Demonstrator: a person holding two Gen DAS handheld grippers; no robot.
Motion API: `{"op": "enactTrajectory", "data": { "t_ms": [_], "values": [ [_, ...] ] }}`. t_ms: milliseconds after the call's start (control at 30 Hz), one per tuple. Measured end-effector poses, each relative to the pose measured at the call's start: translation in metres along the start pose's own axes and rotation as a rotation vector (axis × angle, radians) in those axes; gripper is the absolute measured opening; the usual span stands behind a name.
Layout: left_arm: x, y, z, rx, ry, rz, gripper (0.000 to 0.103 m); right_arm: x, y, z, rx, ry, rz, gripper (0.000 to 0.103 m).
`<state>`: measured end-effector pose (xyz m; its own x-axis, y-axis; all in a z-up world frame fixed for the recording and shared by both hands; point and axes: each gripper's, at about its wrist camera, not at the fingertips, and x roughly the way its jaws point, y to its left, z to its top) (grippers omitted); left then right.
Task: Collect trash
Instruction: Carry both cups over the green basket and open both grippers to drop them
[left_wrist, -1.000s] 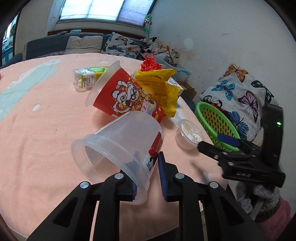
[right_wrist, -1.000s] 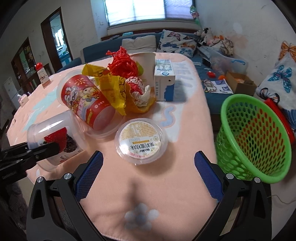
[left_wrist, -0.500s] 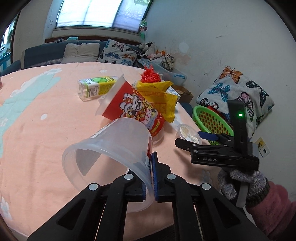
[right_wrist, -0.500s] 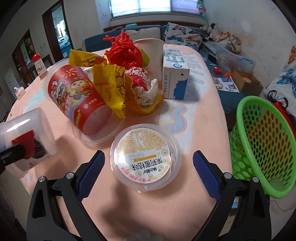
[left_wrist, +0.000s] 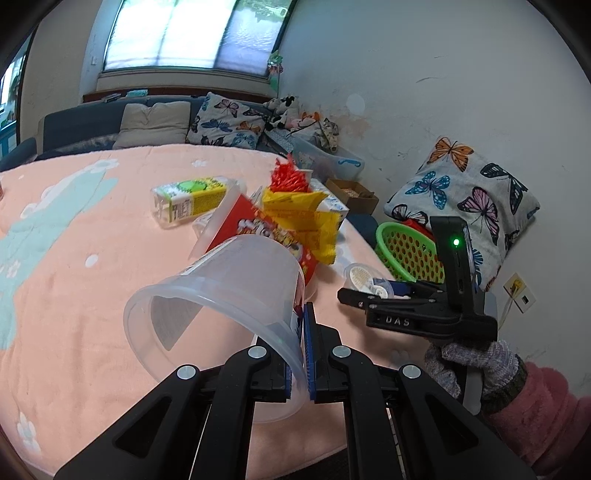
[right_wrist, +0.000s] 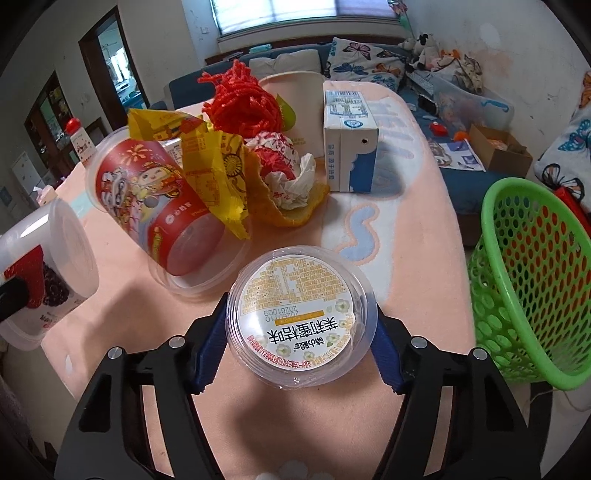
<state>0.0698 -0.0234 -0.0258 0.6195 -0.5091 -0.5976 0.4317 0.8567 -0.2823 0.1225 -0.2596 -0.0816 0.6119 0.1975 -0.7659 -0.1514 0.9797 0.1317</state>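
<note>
My left gripper (left_wrist: 300, 354) is shut on the wall of a clear plastic cup (left_wrist: 221, 291) and holds it tilted above the pink table; the cup also shows in the right wrist view (right_wrist: 44, 273). My right gripper (right_wrist: 299, 332) has its blue pads on both sides of a small clear lidded tub (right_wrist: 301, 321) with a yellow label. In the left wrist view the right gripper (left_wrist: 354, 293) is at that tub (left_wrist: 364, 277). A green basket (right_wrist: 535, 280) stands right of the table.
A red printed cup (right_wrist: 155, 206), yellow wrapper (right_wrist: 214, 162), red shredded stuff (right_wrist: 243, 99), crumpled paper (right_wrist: 284, 166) and a blue-white carton (right_wrist: 349, 136) lie mid-table. A green-yellow drink carton (left_wrist: 188, 199) lies farther left. The basket also shows in the left wrist view (left_wrist: 406, 247).
My left gripper closed on the clear cup's wall and lifted it. My right gripper moved forward around the small tub and narrowed onto it.
</note>
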Motion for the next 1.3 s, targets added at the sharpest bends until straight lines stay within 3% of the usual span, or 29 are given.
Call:
{"op": "enactTrajectory", "data": {
  "t_ms": [367, 667, 1000, 1300],
  "values": [
    [0.011, -0.039, 0.032, 0.098, -0.012, -0.058, 0.006, -0.045, -0.025, -0.001, 0.043, -0.084, -0.036, 0.068],
    [0.045, -0.090, 0.063, 0.187, 0.002, -0.127, 0.006, -0.071, -0.109, -0.004, 0.167, -0.131, -0.180, 0.068],
    [0.101, -0.144, 0.088, 0.274, 0.053, -0.176, 0.006, -0.058, -0.197, -0.025, 0.294, -0.069, -0.284, 0.069],
    [0.157, -0.182, 0.095, 0.336, 0.125, -0.203, 0.006, -0.042, -0.223, -0.037, 0.343, -0.024, -0.278, 0.070]
  ]
}}
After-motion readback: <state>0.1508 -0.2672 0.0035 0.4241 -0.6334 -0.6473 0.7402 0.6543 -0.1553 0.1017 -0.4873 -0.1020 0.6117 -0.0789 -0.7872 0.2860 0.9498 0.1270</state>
